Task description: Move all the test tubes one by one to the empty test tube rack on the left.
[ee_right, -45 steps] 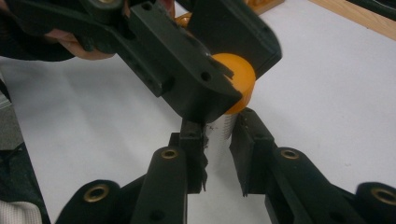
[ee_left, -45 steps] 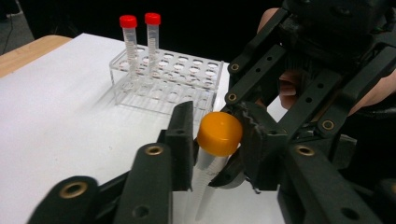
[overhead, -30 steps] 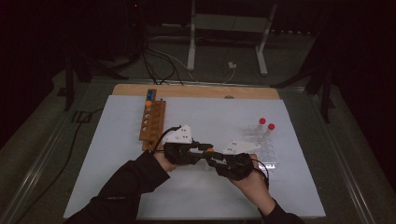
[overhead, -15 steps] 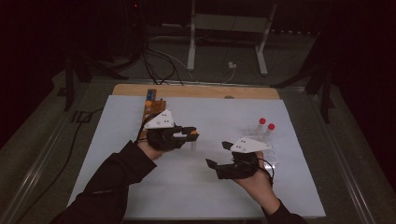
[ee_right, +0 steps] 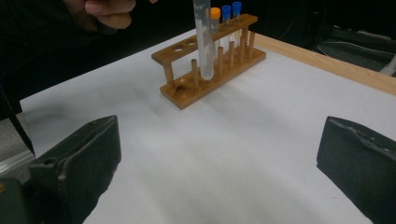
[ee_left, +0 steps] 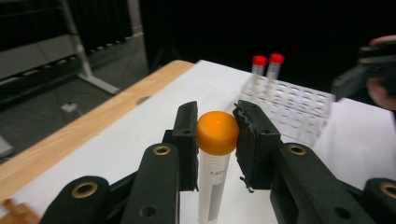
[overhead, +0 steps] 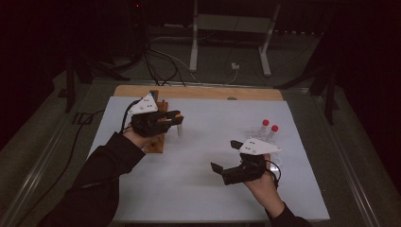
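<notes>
left gripper view: left gripper (ee_left: 217, 140) clamps orange-capped tube (ee_left: 214, 172).

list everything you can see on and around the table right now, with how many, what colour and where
orange-capped tube: 1, clear with orange cap, held upright above the table beside the wooden rack
wooden rack: 1, brown, left side of the table
capped tubes in the wooden rack: 3, one orange cap, two blue caps, far end of the rack
clear rack: 1, transparent, right side
red-capped tubes: 2, standing in the clear rack
table: 1, white top, wooden strip along the far edge
metal stand: 1, grey, on the floor behind
left gripper: 1, black, shut on the tube's cap
right gripper: 1, black, open, over bare table
</notes>
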Tool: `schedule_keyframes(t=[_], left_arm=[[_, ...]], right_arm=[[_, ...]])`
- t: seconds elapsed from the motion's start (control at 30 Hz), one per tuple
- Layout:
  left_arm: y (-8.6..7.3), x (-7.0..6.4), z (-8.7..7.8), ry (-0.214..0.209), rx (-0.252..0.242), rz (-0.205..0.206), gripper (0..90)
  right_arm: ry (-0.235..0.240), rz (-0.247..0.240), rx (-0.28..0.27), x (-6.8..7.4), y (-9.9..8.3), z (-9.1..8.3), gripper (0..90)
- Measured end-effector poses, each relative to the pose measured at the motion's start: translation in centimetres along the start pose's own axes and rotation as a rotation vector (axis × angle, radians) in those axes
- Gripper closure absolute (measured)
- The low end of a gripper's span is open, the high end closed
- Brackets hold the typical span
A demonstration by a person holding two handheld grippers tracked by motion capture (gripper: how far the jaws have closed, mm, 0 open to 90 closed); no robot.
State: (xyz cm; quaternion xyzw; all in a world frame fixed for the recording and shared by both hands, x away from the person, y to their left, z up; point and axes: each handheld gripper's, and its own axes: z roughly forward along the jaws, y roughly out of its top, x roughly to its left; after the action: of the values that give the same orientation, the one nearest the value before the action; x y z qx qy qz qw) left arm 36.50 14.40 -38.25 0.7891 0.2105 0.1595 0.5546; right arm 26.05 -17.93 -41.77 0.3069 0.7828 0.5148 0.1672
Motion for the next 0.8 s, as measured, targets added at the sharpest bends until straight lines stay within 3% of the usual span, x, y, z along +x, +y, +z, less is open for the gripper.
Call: schedule_keyframes(t=[0.33, 0.8], left_arm=[[0.3, 2.6, -1.5, 0.101, -0.01, -0.023, 72.0], [-0.6, 6.2, -3.3, 0.236, -0.019, -0.075, 72.1]], right_arm=[[-0.005, -0.005, -0.006, 0.0, 0.0, -0.2, 0.0], [-0.006, -0.002, -0.018, -0.2, -0.1, -0.3, 0.0]])
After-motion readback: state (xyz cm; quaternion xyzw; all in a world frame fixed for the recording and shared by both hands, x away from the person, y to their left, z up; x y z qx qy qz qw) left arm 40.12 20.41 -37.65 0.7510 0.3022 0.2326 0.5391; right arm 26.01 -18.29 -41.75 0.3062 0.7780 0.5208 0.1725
